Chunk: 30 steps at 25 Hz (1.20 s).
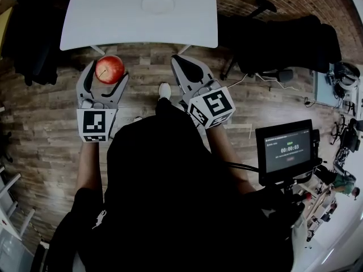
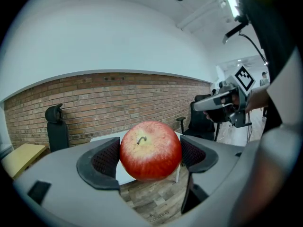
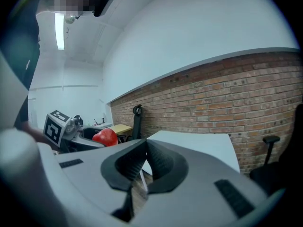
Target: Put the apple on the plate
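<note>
A red apple (image 1: 109, 68) is clamped between the jaws of my left gripper (image 1: 106, 72), held above the wooden floor just short of the white table (image 1: 113, 16). In the left gripper view the apple (image 2: 150, 150) fills the gap between both pads, stem up. A white plate (image 1: 157, 3) lies on the table near its middle. My right gripper (image 1: 180, 64) hovers beside the left one near the table's front edge, jaws shut with nothing between them. From the right gripper view the apple (image 3: 106, 137) shows at the left.
Black office chairs (image 1: 272, 38) stand to the right of the table. A monitor on a stand (image 1: 289, 151) is at the lower right. A brick wall (image 2: 94, 103) runs behind the table. A yellow table (image 2: 19, 157) sits at the far left.
</note>
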Available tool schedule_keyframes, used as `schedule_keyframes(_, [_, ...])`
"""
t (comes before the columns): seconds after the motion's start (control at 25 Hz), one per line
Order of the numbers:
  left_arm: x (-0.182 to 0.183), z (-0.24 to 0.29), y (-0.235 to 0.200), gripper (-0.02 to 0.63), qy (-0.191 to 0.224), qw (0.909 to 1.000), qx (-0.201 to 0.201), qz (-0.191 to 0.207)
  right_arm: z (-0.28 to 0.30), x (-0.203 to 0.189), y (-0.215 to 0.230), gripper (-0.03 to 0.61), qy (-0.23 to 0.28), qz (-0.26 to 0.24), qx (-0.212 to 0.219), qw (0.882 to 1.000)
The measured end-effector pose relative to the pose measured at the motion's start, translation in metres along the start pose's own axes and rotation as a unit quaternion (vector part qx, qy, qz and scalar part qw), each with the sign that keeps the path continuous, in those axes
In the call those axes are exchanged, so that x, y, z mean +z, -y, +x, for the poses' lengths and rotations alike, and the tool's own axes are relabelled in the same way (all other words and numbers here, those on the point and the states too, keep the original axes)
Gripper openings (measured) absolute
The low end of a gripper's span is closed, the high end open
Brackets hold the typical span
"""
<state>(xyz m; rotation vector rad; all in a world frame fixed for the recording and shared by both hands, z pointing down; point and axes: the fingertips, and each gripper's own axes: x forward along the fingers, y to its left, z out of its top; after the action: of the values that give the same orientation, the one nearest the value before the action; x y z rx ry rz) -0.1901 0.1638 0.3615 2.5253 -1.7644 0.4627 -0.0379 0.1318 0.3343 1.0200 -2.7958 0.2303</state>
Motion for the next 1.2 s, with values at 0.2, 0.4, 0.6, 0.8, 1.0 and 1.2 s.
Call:
schedule_keyframes(0.2, [0.019, 0.052, 0.0, 0.402, -0.015, 0.9999, 0.003, -0.002, 0.019, 0.012, 0.053, 0.003, -0.004, 0.011, 0.011, 1.0])
schedule_keyframes(0.4, [0.045, 0.163, 0.015, 0.402, -0.043, 0.9991, 0.004, -0.006, 0.047, 0.017, 0.166, 0.003, -0.017, 0.033, 0.024, 0.999])
schedule_keyframes(0.6, [0.051, 0.171, 0.018, 0.402, -0.04, 0.9991, 0.008, 0.008, 0.052, 0.02, 0.172, 0.003, -0.012, 0.027, 0.033, 0.999])
schedule_keyframes(0.8, [0.055, 0.169, 0.016, 0.402, -0.032, 0.9994, 0.014, -0.008, 0.054, 0.022, 0.168, 0.003, -0.01, 0.019, 0.043, 0.999])
schedule_keyframes(1.0, [0.055, 0.16, 0.013, 0.402, -0.026, 0.9988, 0.025, -0.033, 0.055, 0.025, 0.162, 0.003, -0.009, 0.008, 0.055, 0.998])
schedule_keyframes(1.2, [0.056, 0.194, 0.023, 0.402, -0.045, 0.9986, 0.018, -0.022, 0.062, 0.021, 0.192, 0.003, -0.009, 0.022, 0.061, 0.998])
